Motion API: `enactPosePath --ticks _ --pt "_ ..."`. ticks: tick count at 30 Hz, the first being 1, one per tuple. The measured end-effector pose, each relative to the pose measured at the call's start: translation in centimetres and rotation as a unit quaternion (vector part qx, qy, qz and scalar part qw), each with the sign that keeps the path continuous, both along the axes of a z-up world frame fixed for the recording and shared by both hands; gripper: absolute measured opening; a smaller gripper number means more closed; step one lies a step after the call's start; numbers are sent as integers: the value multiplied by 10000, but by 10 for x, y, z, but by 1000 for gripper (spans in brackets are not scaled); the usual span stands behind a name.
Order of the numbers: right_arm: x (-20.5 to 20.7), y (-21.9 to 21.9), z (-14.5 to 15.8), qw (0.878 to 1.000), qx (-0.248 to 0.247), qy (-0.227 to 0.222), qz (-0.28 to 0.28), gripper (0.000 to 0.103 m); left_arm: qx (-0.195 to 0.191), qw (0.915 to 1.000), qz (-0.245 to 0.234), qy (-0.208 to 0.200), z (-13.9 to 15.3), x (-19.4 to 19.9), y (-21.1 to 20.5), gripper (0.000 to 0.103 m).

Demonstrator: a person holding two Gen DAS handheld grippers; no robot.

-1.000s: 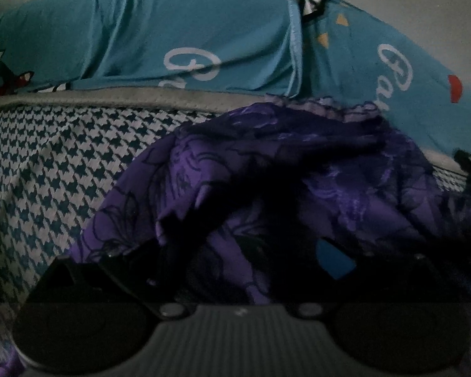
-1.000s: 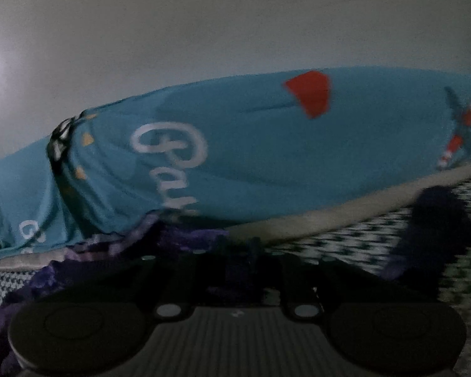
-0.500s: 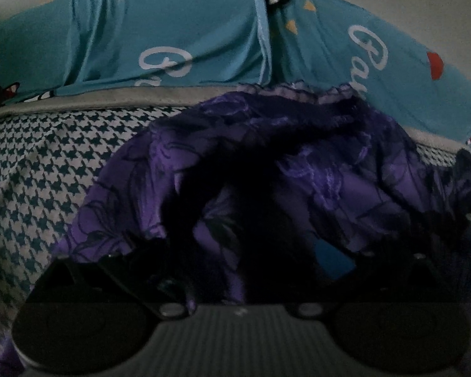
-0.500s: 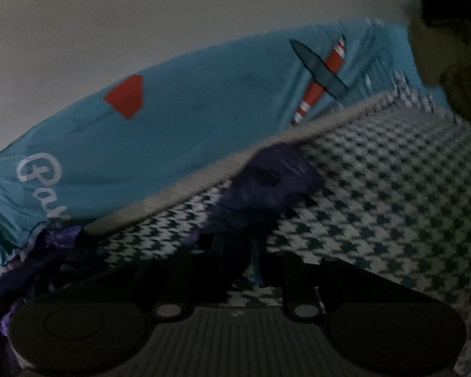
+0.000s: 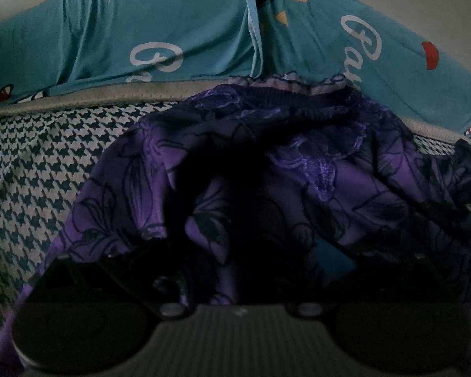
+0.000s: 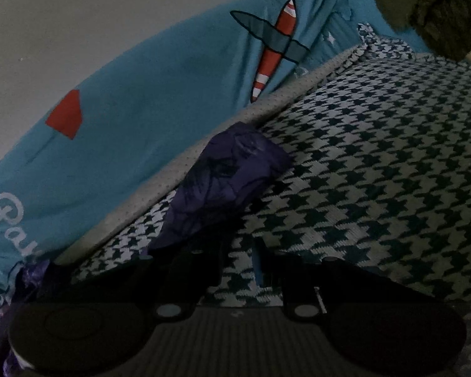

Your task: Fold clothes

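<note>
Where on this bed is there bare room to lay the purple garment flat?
The houndstooth cover lies bare to the right of the purple garment's end, up to the grey edging, and again to its left in the left wrist view. The middle is crowded with bunched purple cloth, reaching back to the blue printed sheet.

left hand-held gripper (image 5: 235,270) fingertips buried under purple garment (image 5: 314,169), grip perhaps closed

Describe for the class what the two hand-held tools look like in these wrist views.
Both look alike: a grey ribbed centre block flanked by two dark rounded housings, two pale round screws, black fingers ahead. The left tool shows a blue pad; the right tool has a blue strip along one finger.
</note>
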State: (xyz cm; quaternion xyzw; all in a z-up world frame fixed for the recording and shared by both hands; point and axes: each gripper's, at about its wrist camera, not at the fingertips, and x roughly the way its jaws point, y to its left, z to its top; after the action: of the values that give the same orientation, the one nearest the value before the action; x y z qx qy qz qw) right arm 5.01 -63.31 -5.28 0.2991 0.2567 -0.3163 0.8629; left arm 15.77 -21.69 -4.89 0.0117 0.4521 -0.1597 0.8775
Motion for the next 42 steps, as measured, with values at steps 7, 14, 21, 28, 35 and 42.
enactPosePath --ticks 7,14,21,28,35,42 --pt "12 -4 -5 9993 110 -324 -157 30 34 10000 6 56 -3 4 0 103" --pt "32 7 -7 9993 -282 -233 50 18 188 9998 -43 54 -7 4 -3 103" --pt "34 9 -2 9991 -355 -227 55 5 169 9998 -65 68 -7 4 -2 103" --pt "13 19 48 9872 -1318 -184 -882 5 84 9999 -133 48 -3 3 2 103" --pt "-19 11 71 9457 -2342 326 -2230 5 66 9994 -343 28 1 0 2 103" --pt "-38 -31 38 9570 -1364 724 -2456 5 21 9974 -724 55 3 -8 0 103"
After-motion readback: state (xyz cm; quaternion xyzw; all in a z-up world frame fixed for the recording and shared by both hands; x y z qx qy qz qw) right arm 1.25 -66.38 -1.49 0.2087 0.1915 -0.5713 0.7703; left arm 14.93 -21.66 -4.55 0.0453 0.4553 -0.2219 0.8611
